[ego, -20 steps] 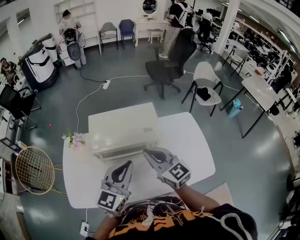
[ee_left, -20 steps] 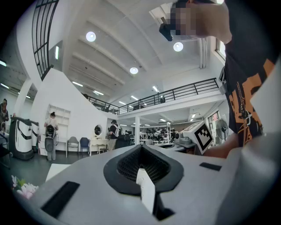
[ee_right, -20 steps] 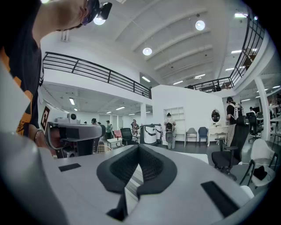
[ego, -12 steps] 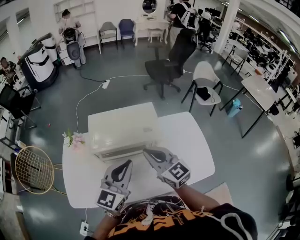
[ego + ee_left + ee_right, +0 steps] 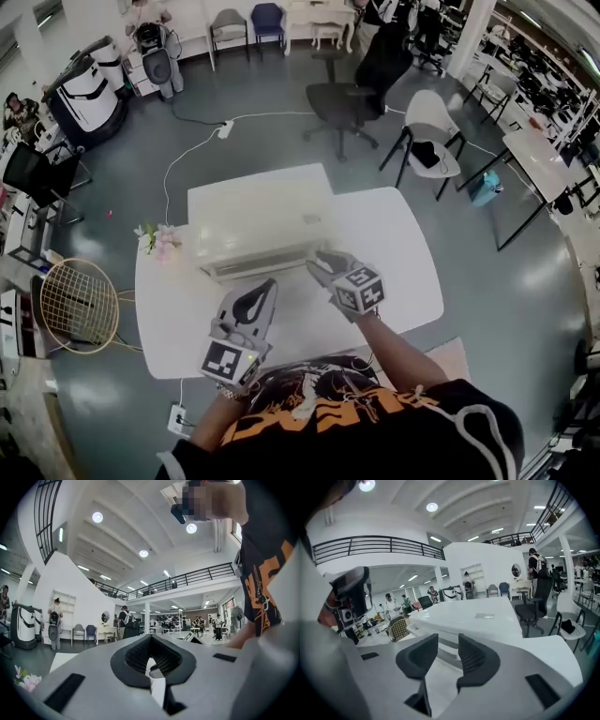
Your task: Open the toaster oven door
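I am seeing the cream box-shaped toaster oven sitting on the white tabletop. The right tool is released near its front, and only the right gripper view is showing that front beyond the jaws. The left tool is clenched on nothing.

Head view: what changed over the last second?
The right gripper edged forward to the front right of the toaster oven, its jaws open with nothing gripped. The left gripper stayed back over the table, and the door is still shut.
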### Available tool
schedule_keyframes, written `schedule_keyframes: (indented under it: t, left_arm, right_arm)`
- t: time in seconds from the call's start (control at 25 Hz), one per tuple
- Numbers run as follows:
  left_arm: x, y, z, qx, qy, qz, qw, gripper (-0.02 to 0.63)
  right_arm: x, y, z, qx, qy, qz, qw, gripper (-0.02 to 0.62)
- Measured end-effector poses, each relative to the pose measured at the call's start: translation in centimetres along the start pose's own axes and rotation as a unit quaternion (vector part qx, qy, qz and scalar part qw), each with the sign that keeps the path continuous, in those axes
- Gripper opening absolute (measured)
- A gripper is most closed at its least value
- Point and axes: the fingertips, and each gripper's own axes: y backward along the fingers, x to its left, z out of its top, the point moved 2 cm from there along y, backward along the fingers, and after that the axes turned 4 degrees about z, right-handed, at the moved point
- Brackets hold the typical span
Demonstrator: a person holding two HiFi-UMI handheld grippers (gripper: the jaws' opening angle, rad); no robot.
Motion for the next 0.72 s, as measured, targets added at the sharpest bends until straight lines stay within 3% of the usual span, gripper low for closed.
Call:
schedule_keyframes:
  t: [0.44, 0.72]
  left_arm:
    - [1.2, 0.3, 0.0, 0.016, 0.000, 0.020, 0.9997, 0.021]
    - [2.0, 0.4, -2.3, 0.035, 0.009, 0.028, 0.9989, 0.021]
  right_arm:
    - [-2.5, -2.2, -0.5, 0.026, -0.007, -0.033, 0.999, 0.118]
    - [-4.1, -3.7, -1.1, 0.033, -0.027, -0.058, 0.997, 0.123]
